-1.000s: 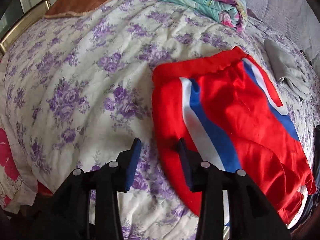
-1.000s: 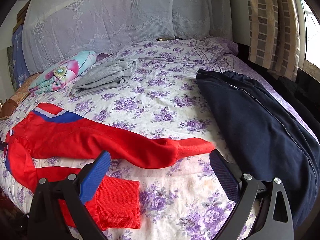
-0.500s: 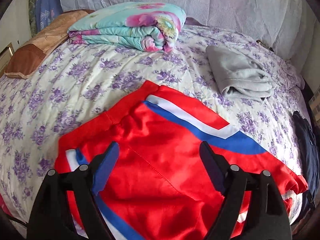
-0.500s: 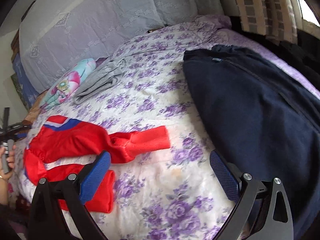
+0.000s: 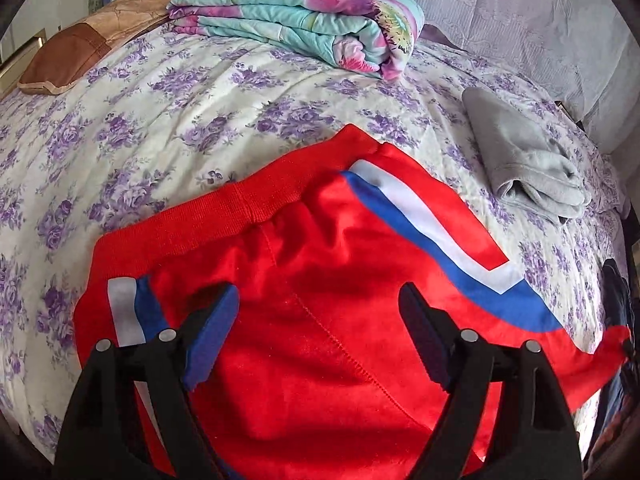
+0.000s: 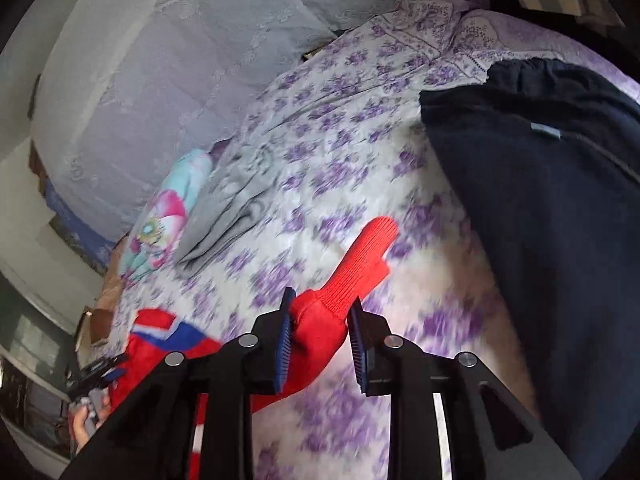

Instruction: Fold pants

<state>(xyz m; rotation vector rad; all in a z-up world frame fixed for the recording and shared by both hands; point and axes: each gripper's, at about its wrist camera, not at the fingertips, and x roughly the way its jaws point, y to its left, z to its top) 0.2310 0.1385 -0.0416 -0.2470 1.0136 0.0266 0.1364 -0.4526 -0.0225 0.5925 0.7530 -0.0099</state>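
Note:
Red pants (image 5: pixel 320 288) with blue and white side stripes lie on the bed, waistband toward the pillows. My left gripper (image 5: pixel 320 332) is open and hovers over the seat of the pants, just below the waistband. In the right wrist view my right gripper (image 6: pixel 320 332) is shut on the end of one red pant leg (image 6: pixel 320 320), just behind its ribbed cuff (image 6: pixel 364 256), which sticks out past the fingers. That view is motion-blurred.
The bed has a purple-flowered cover (image 5: pixel 160 120). A folded floral quilt (image 5: pixel 304 16) and a brown pillow (image 5: pixel 80 44) lie at the head. Folded grey clothing (image 5: pixel 520 160) lies to the right. A dark navy garment (image 6: pixel 552 240) covers the right side.
My right gripper has closed from wide open onto the red pant leg near the cuff. My left gripper has opened and swung from beside the pants to over them.

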